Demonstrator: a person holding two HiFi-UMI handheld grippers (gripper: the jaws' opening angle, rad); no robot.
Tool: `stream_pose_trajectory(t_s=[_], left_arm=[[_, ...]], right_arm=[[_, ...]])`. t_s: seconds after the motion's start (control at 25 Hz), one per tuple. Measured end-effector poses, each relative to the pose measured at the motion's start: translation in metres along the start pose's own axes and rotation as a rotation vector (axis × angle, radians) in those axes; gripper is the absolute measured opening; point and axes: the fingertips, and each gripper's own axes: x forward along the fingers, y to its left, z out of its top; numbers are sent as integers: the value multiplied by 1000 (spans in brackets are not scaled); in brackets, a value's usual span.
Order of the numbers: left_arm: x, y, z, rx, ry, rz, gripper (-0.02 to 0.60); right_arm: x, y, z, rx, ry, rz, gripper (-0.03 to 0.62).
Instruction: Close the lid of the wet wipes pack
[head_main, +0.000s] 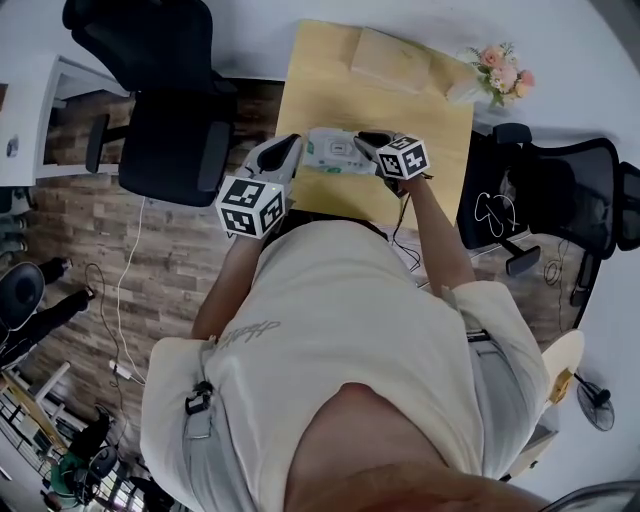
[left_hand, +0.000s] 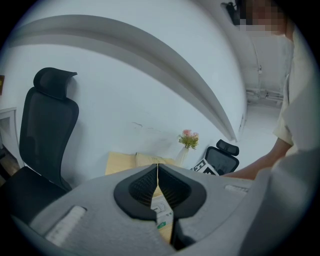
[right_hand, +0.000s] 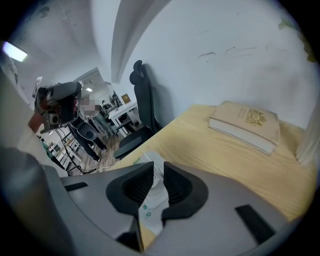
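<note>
head / pack: wet wipes pack (head_main: 333, 152) lies flat on the wooden table (head_main: 330, 80), near the front edge, between the two grippers.
head / hidden: gripper tips cover both ends of the pack; lid state not readable here.
head / left gripper: left gripper (head_main: 287, 150) sits at the pack's left end, by the table's left edge.
head / right gripper: right gripper (head_main: 370, 142) is over the pack's right end.
head / room: book (head_main: 390, 58) at the far edge and flowers (head_main: 500, 68) at the far right corner are both well apart from the pack, with bare wood between. One black chair (head_main: 170, 120) stands left of the table.
left gripper view / claw: jaws pressed together at the tips, nothing between them.
left gripper view / pack: only a sliver shows through the slot below the tips; the gripper body hides the rest.
right gripper view / claw: narrow gap, jaws not meeting.
right gripper view / pack: seen through the gap and just past the tips. The jaws are probably right on top of it, but contact can't be confirmed.
right gripper view / room: open tabletop ahead, book off to the right.
</note>
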Motion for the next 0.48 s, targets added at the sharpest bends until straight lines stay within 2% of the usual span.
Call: stream_pose_trajectory(t_s=[0.24, 0.48], left_arm=[[0, 4, -2, -16, -5, 2, 17], [0, 5, -3, -10, -5, -7, 17]], right_arm=[[-2, 10, -6, -122, 28, -39, 49], [1, 19, -22, -210, 108, -57, 49]])
